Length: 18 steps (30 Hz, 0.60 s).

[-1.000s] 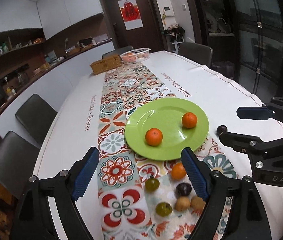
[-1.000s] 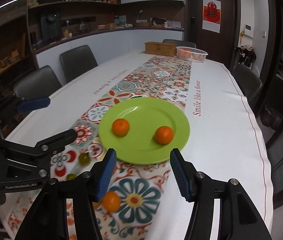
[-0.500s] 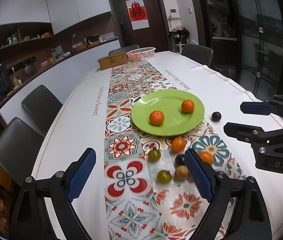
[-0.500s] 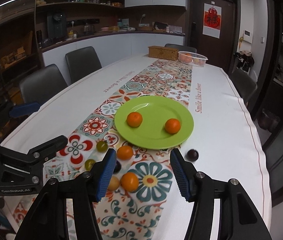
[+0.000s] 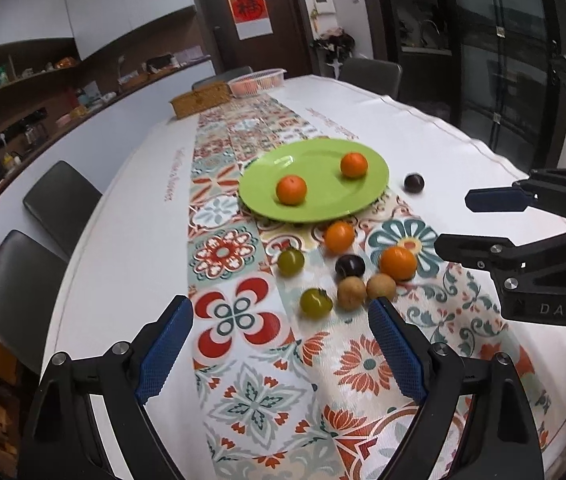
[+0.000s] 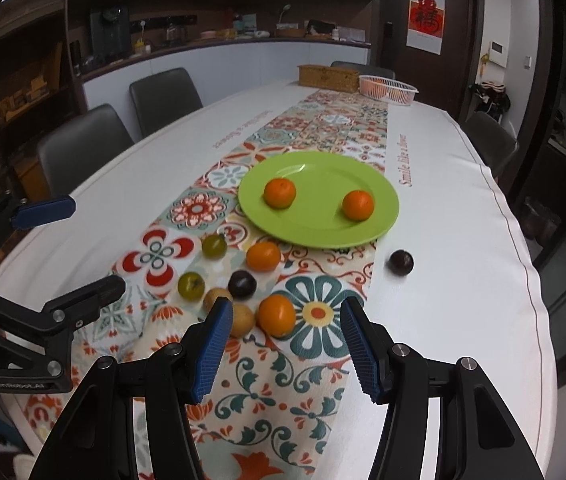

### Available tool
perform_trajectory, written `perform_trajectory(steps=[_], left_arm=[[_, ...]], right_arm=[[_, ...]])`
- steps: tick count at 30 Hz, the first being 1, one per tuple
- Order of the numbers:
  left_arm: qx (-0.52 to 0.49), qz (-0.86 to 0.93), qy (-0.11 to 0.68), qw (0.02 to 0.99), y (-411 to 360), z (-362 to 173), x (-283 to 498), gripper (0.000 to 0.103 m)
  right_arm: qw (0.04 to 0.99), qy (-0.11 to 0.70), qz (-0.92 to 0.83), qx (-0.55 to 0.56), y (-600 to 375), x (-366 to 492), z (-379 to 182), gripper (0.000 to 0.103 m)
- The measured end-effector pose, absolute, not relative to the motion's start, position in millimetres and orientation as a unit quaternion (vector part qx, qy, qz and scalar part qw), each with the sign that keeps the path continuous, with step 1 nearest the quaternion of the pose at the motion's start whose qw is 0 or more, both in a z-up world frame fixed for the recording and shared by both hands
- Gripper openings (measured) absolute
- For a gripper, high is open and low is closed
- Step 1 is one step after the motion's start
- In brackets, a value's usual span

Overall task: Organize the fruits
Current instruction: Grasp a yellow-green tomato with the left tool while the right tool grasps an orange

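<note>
A green plate (image 5: 315,208) (image 6: 319,232) on the patterned runner holds two oranges (image 5: 291,189) (image 5: 353,164). In front of it lie loose fruits: two more oranges (image 5: 339,236) (image 5: 398,263), two green ones (image 5: 290,262) (image 5: 315,302), two brown ones (image 5: 351,292) (image 5: 381,286) and a dark plum (image 5: 349,266). Another dark plum (image 5: 414,182) (image 6: 401,262) lies alone on the white cloth right of the plate. My left gripper (image 5: 283,344) is open and empty, short of the fruits. My right gripper (image 6: 283,340) is open and empty, just behind an orange (image 6: 277,315).
A wicker box (image 5: 200,100) and a white basket of fruit (image 5: 257,82) stand at the table's far end. Grey chairs (image 5: 59,204) (image 6: 83,148) line the left side, and others (image 6: 491,140) stand at the right. The table edge curves close at right (image 6: 535,300).
Both grippers have pulled back and up from the plate, so the loose fruits in front of it have come into view. Both stay open and empty.
</note>
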<state>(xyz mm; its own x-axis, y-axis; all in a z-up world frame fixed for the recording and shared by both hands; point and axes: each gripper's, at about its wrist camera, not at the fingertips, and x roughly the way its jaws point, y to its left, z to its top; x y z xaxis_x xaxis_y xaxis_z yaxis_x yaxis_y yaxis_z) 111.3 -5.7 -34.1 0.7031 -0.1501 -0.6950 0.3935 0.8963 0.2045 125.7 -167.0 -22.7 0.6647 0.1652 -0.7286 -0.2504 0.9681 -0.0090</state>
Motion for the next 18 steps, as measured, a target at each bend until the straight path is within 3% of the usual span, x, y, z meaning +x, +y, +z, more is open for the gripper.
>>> perform_trajectory(steps=[18], left_arm=[[0.189, -0.206, 0.392, 0.876, -9.9, -76.4, 139.3, 0.072]], right_arm=[[0.881, 0.446, 0.126, -0.098, -159.7, 147.9, -64.8, 0.056]])
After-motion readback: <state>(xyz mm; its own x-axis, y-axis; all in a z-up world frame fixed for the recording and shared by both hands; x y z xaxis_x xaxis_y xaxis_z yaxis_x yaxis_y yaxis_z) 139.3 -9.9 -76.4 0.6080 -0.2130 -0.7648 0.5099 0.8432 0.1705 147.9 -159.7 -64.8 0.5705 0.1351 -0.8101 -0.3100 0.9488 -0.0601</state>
